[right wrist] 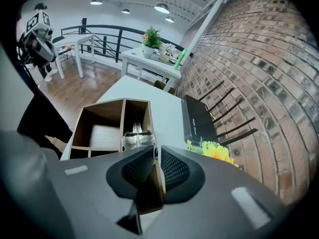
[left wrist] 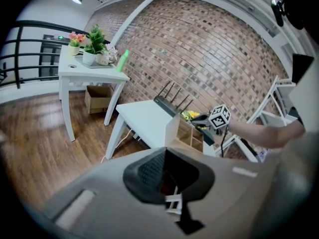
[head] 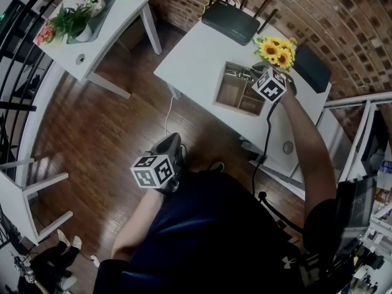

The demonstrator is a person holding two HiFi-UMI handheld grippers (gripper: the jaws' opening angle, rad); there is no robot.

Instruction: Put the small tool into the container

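Observation:
A wooden container [head: 228, 94] with several compartments stands on the white table [head: 190, 54]. My right gripper [head: 270, 84] hangs over its right end. In the right gripper view the jaws [right wrist: 155, 151] stand a narrow gap apart, straddling the top edge of the container [right wrist: 99, 118]. A small shiny metal tool [right wrist: 135, 139] lies in the compartment just beyond the tips, with no pad pressing on it. My left gripper [head: 164, 155] is held low near my body over the wooden floor, pads together and empty [left wrist: 167, 153]. It faces the table and container [left wrist: 184, 133].
A black router [head: 231, 20] with antennas lies at the table's back, and sunflowers [head: 277, 49] stand right beside my right gripper. A second white table [head: 92, 35] with plants is at the far left. A black railing [head: 18, 48] runs along the left, and a cable [head: 267, 139] trails from my right arm.

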